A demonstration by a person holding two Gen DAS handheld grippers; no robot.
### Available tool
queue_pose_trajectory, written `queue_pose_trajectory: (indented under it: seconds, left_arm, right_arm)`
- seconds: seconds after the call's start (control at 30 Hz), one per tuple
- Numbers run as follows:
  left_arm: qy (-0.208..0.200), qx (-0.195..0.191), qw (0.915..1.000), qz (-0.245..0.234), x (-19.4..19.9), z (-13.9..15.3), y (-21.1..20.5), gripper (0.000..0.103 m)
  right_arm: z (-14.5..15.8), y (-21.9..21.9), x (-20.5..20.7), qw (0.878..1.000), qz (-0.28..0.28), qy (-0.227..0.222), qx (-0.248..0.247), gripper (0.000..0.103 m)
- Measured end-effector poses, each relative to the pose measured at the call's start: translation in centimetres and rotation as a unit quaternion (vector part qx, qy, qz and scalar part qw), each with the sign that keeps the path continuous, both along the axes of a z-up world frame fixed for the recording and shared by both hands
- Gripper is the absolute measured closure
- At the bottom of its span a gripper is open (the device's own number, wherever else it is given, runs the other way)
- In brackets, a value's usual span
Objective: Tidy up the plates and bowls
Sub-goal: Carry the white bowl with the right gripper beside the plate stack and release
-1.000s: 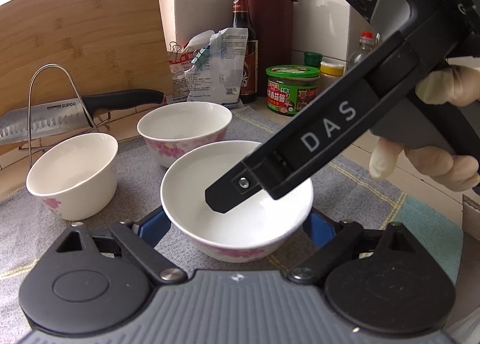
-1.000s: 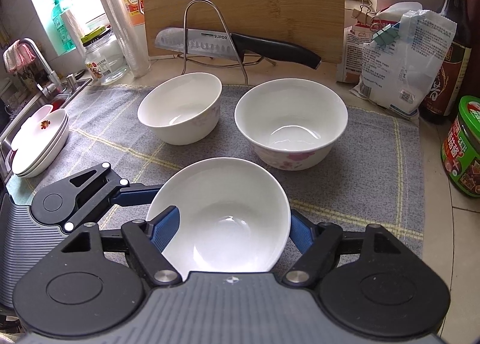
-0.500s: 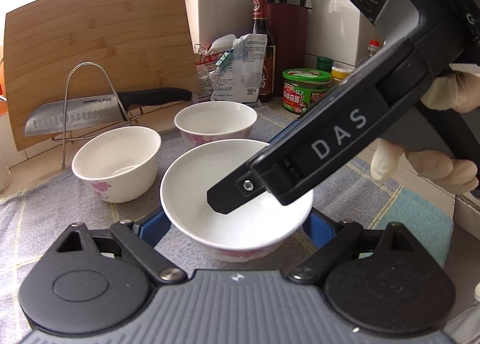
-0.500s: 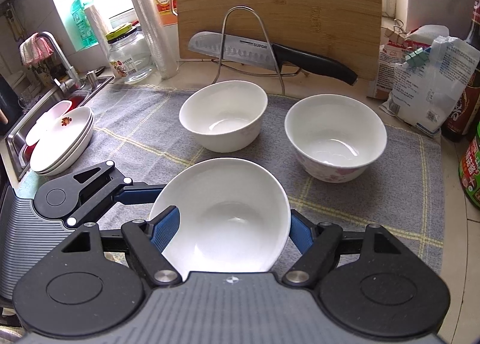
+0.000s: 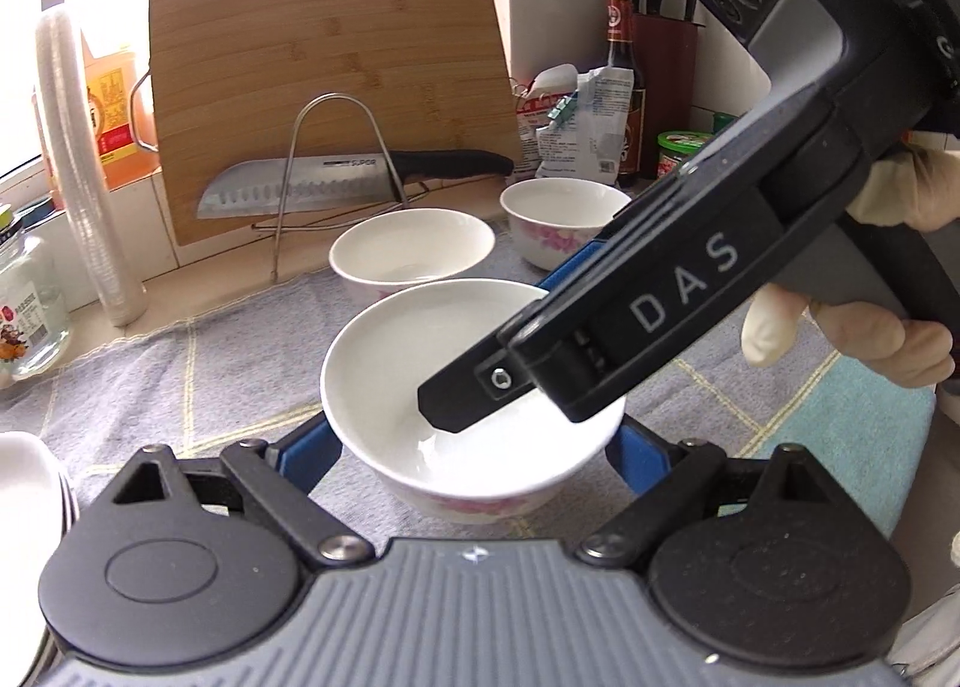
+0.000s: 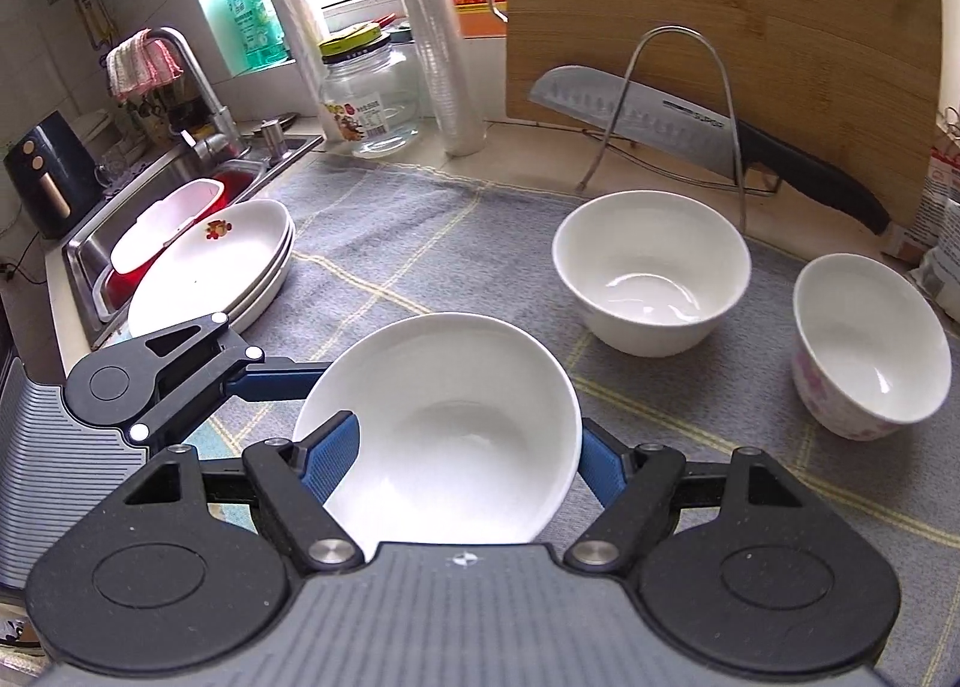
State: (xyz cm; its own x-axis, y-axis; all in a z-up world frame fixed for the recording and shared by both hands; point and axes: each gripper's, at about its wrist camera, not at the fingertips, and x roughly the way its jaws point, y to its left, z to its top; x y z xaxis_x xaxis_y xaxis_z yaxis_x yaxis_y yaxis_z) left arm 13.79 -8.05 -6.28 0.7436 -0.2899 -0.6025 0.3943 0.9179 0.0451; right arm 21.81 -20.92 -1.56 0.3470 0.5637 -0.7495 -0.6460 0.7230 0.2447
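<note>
A white bowl with pink flowers (image 5: 384, 387) (image 6: 456, 417) is held between both grippers above the grey mat. My left gripper (image 5: 474, 441) has its blue pads on the bowl's two sides. My right gripper (image 6: 468, 447) is shut on the same bowl, one finger inside and one outside the rim. Two more white bowls stand on the mat: a plain one (image 6: 651, 273) (image 5: 411, 255) and a flowered one (image 6: 870, 351) (image 5: 564, 222). A stack of white plates (image 6: 210, 273) lies at the mat's left edge by the sink.
A knife on a wire stand (image 6: 678, 117) and a bamboo cutting board (image 6: 720, 3) stand behind the bowls. A glass jar (image 6: 369, 93) and stacked plastic cups (image 6: 432, 27) are at the back left. The sink (image 6: 90, 255) holds a red basin. Bottles and bags (image 5: 576, 123) crowd the right.
Both grippers have carried the bowl leftwards. The two standing bowls have shifted right in view and the plate stack has come nearer.
</note>
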Motion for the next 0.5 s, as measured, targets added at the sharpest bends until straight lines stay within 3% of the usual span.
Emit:
queue_pose_trajectory:
  seconds: [0.5]
  left_arm:
    - [0.021, -0.004, 0.9995, 0.025, -0.5, -0.6, 4.8, 0.01]
  right_arm:
    - [-0.9, 5.8, 0.0, 0.999, 0.029, 0.015, -0.005, 0.021]
